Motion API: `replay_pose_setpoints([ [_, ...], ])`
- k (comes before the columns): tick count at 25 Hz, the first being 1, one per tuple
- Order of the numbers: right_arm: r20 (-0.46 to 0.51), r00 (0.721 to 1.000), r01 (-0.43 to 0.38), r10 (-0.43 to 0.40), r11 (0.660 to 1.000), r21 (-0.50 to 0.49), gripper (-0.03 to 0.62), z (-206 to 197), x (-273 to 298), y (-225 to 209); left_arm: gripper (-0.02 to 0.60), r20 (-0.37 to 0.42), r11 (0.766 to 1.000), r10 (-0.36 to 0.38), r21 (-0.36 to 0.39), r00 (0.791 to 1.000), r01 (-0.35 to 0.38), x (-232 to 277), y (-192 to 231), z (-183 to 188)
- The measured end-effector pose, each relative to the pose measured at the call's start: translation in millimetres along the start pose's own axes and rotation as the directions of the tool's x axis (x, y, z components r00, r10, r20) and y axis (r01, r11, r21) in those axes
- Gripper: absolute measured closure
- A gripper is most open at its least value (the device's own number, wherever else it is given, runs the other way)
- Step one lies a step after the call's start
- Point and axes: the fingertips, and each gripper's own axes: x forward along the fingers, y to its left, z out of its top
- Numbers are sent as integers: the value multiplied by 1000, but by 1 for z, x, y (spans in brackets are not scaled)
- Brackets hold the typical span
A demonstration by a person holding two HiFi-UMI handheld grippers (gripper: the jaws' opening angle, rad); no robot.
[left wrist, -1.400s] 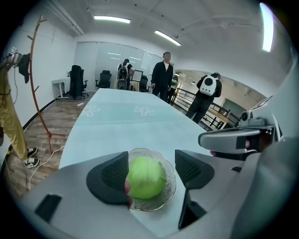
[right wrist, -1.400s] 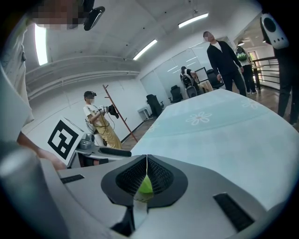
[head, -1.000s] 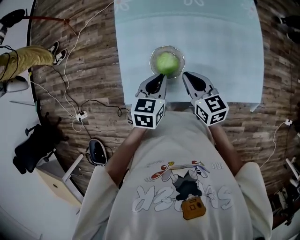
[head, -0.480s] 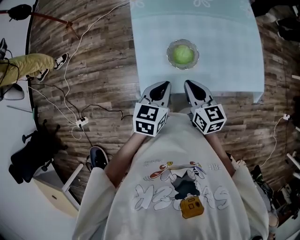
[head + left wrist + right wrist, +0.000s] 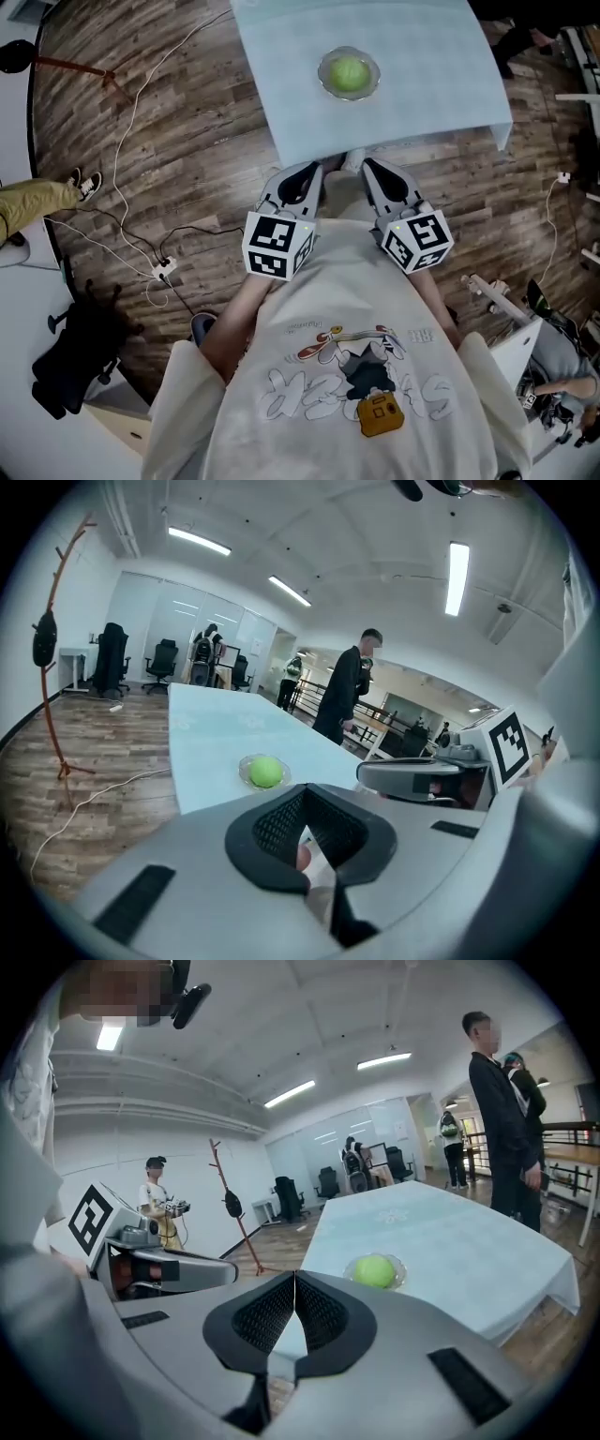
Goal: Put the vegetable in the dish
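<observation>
Head view with both gripper views. The green round vegetable (image 5: 348, 72) lies inside the clear glass dish (image 5: 324, 81), which stands on the pale blue table (image 5: 422, 84) a little back from its near edge. The vegetable was already in the dish one second ago and it has not shifted there.

The left tool (image 5: 302, 178) and the right tool (image 5: 386, 178) are held side by side close to the person's torso. They are over the wooden floor (image 5: 187, 122), short of the table edge and well apart from the dish. One second ago both tools reached over the near edge of the table, with the left tip just beside the dish and the right tip near its other side. Half a second ago they had drawn back to the table edge, and they now sit clear of it.

In the left gripper view the jaws of the left tool (image 5: 306, 794) are pressed together at the tips, with nothing pinched between them. In the right gripper view the jaws of the right tool (image 5: 294, 1279) are likewise pressed together and empty. Both gripper views show the dish and vegetable beyond the jaws, on the table.

The dish sits higher in the head view than before. A white cable (image 5: 122, 178) trails across the floor to the left.
</observation>
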Motion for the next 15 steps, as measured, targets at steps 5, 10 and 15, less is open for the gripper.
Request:
replay_pose_setpoints([
  [5,44,998,47,-46,999,-9,572,-4,-47,8,575,-1,990,-105,95,995,104,-9,-39,-5],
  [10,43,995,95,-94,995,-28,572,-16,-54,11,575,-31,976,-109,186,994,113,-10,-42,-8],
  [15,42,994,102,-101,994,-28,572,-12,-50,15,575,-32,981,-100,164,994,104,-20,-46,-14],
])
